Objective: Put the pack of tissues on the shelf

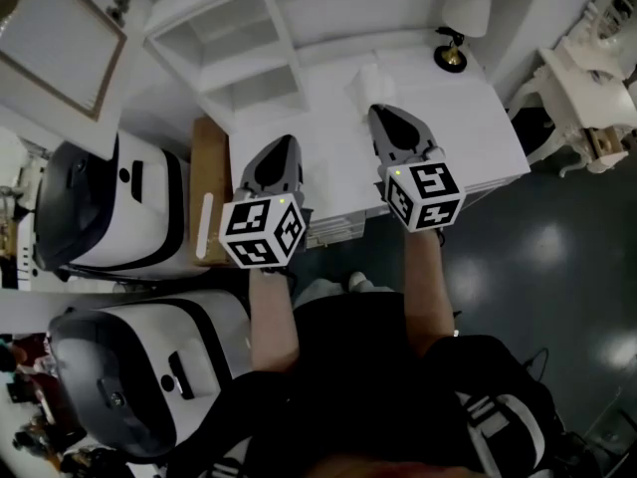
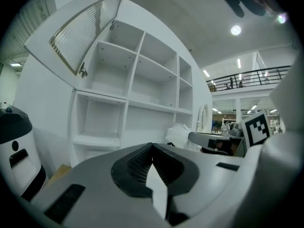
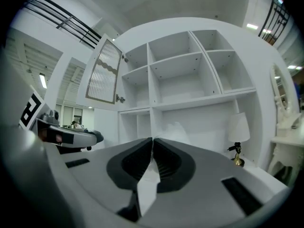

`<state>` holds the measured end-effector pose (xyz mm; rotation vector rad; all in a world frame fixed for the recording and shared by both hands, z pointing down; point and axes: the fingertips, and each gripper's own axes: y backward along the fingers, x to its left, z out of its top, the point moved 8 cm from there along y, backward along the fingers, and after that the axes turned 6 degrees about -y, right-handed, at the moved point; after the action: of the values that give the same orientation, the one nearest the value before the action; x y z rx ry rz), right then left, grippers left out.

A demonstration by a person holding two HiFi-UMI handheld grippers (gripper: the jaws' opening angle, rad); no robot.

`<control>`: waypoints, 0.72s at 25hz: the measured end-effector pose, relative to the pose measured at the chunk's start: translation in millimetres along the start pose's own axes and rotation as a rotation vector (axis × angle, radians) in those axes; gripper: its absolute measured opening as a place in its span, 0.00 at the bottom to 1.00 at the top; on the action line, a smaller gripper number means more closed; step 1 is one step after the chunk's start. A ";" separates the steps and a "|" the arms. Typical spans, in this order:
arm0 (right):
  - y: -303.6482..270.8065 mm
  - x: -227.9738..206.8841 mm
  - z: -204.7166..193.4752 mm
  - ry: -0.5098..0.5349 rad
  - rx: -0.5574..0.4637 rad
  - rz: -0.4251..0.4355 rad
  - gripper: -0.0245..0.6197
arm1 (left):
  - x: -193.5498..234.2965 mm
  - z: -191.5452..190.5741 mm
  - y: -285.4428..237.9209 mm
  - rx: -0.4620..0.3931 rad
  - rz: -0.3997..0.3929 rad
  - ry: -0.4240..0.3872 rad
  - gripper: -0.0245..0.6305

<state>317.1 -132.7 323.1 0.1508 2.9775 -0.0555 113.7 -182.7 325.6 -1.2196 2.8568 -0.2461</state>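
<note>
Facing shelf [image 3: 190, 101]: grippers [image 2: 152, 145] [image 3: 152, 139] closed, empty

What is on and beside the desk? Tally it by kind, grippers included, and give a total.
Grippers: 2, left gripper and right gripper
Lamp: 1
Tissue pack: 1
Machines: 2
Total: 6

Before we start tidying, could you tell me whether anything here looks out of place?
Only the cupboard door at the shelf unit's upper left stands swung open. The pack of tissues lies on the desk. Nothing looks spilled or damaged.
</note>
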 end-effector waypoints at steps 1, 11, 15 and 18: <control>2.0 -2.1 2.3 -0.001 -0.003 -0.003 0.07 | -2.3 2.3 -0.8 0.001 -0.003 -0.005 0.05; 24.3 -14.6 10.2 0.100 0.043 -0.016 0.07 | -37.2 8.7 -21.3 0.043 -0.052 -0.093 0.05; 33.5 -20.6 2.7 0.097 0.070 0.006 0.07 | -47.2 0.3 -26.3 0.048 -0.070 -0.102 0.05; 34.1 -19.4 1.5 0.099 0.073 0.009 0.07 | -47.6 1.2 -29.8 0.039 -0.084 -0.108 0.05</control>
<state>340.0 -100.7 323.8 0.1810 3.0748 -0.1610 168.1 -168.9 327.2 -1.3059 2.7008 -0.2294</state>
